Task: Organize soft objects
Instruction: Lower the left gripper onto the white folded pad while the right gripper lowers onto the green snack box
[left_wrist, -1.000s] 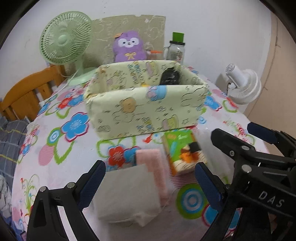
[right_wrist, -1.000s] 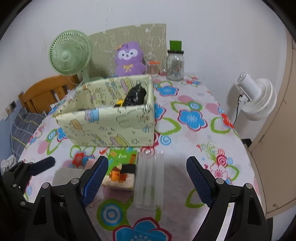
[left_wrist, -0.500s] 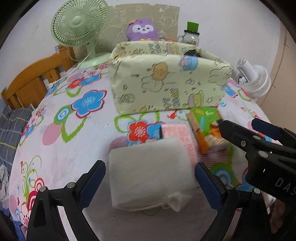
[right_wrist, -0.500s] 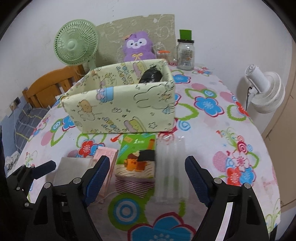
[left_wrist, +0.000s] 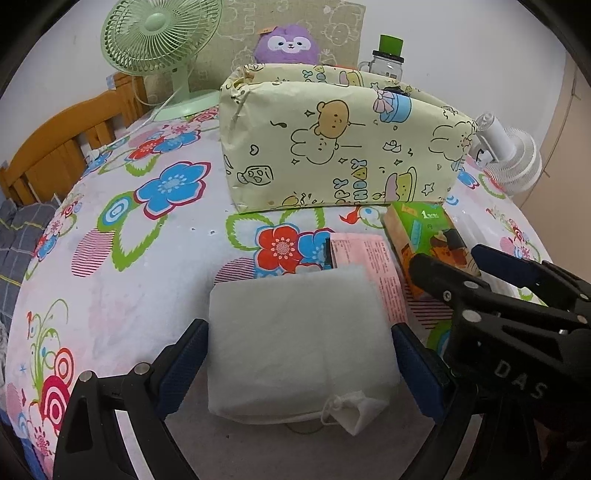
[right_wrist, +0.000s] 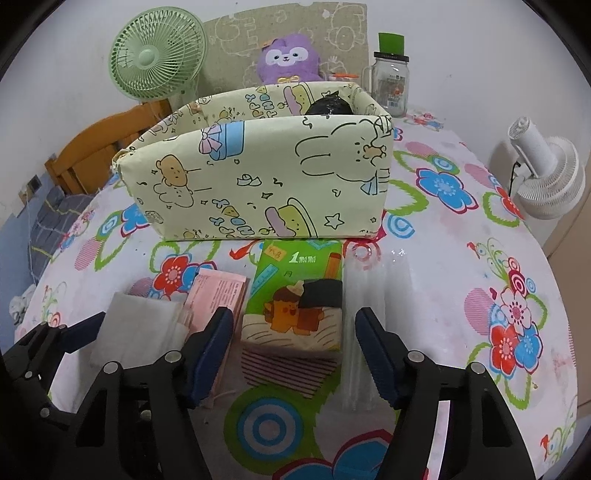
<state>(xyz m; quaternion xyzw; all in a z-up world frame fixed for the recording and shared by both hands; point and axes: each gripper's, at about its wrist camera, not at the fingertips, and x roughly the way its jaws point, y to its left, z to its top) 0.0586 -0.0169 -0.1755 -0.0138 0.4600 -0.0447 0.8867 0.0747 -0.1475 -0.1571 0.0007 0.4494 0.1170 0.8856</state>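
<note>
Left wrist view shows your left gripper (left_wrist: 300, 363) down at the bench (left_wrist: 110, 302), its blue pads set on either side of a white packet (left_wrist: 295, 339) of soft folded material; the jaws look spread about as wide as the packet, and you cannot tell from this view whether the pads press on it or only stand beside it. A small loose white flap sticks out at the packet's near right corner. Just behind and to the right of the white packet lies a pink packet (left_wrist: 373, 266), partly tucked under it, and right of that a green tissue pack (left_wrist: 424, 236) with a cartoon print. Your right gripper (right_wrist: 293, 352) crosses the right side of that view. In the right wrist view its jaws are closing with the green tissue pack (right_wrist: 299, 291) between them; the pads have not met its sides, with a gap showing on each side. A clear plastic packet (right_wrist: 364, 295) lies just right of the tissue pack, under the right finger. Behind all four items stands a pale yellow fabric box (right_wrist: 258, 184) printed with cartoon animals, open at the top, with something black (right_wrist: 328, 107) inside near its far right corner. Beyond the box, against the wall, sit a green fan (right_wrist: 159, 55), a purple plush toy (right_wrist: 290, 57) and a glass jar (right_wrist: 391, 85) with a green top. A white fan (right_wrist: 546, 173) stands off the bench's right edge.
</note>
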